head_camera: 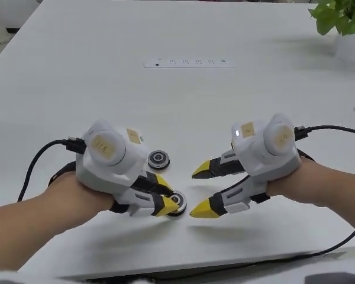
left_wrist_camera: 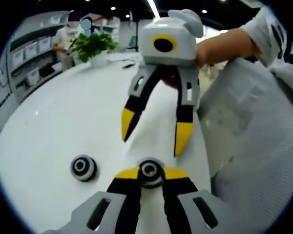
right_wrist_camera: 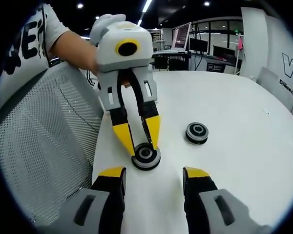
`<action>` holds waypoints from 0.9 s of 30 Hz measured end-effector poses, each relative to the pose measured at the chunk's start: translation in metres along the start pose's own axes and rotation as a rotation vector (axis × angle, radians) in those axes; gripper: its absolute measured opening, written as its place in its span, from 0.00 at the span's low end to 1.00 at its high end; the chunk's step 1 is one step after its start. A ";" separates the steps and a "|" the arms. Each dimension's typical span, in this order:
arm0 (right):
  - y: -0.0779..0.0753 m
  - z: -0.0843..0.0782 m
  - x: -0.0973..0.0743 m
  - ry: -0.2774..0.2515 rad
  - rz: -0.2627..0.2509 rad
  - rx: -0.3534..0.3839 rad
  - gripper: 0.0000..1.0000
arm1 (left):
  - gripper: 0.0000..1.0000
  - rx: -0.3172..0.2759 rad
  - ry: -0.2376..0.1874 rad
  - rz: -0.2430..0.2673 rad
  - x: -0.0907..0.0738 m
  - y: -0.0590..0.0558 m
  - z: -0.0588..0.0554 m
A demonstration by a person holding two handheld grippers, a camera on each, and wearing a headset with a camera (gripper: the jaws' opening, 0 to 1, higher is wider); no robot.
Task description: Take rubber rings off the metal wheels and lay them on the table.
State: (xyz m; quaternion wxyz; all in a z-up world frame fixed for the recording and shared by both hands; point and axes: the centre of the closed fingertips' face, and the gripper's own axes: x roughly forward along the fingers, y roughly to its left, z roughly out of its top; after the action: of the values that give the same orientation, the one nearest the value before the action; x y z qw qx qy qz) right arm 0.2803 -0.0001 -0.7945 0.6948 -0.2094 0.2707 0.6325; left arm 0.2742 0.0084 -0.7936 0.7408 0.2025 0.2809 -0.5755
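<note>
Nearest to me, my left gripper (head_camera: 164,195) is closed on a wheel (head_camera: 178,203), with 1 jaw on each side of it. The wheel seems to lie flat on the table (head_camera: 77,71), close to the front edge. I judge this grip is there to keep the wheel from sliding while the ring (right_wrist_camera: 146,166) is pulled. The dark ring is on the wheel, so this step is not yet done.

Facing it from the other side, my right gripper (head_camera: 194,194) has its jaws wide apart and holds nothing. Its tips point at the wheel and stand just beside it, which suits a reach for the ring.

A little farther, a 2nd wheel (head_camera: 158,158) lies alone, near the left gripper but apart from it, and I think its ring is on too.

Far behind, a socket strip (head_camera: 189,62) is set in the table, and a plant (head_camera: 342,16) stands at the far right corner.
</note>
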 end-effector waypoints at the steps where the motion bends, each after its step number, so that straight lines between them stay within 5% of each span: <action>1: 0.000 0.000 0.000 -0.001 0.000 0.002 0.44 | 0.17 -0.004 0.016 0.002 0.000 -0.001 -0.003; 10: 0.004 0.006 0.007 -0.054 0.006 0.077 0.42 | 0.14 -0.002 0.000 0.019 -0.003 -0.001 -0.004; 27: 0.009 0.002 0.021 -0.075 0.011 0.154 0.33 | 0.14 0.017 -0.011 0.032 -0.004 -0.003 -0.005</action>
State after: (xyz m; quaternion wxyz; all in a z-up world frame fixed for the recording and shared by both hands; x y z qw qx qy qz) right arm 0.2726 0.0186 -0.8062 0.7151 -0.1301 0.2934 0.6210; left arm 0.2696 0.0135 -0.7944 0.7496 0.2100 0.2685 -0.5673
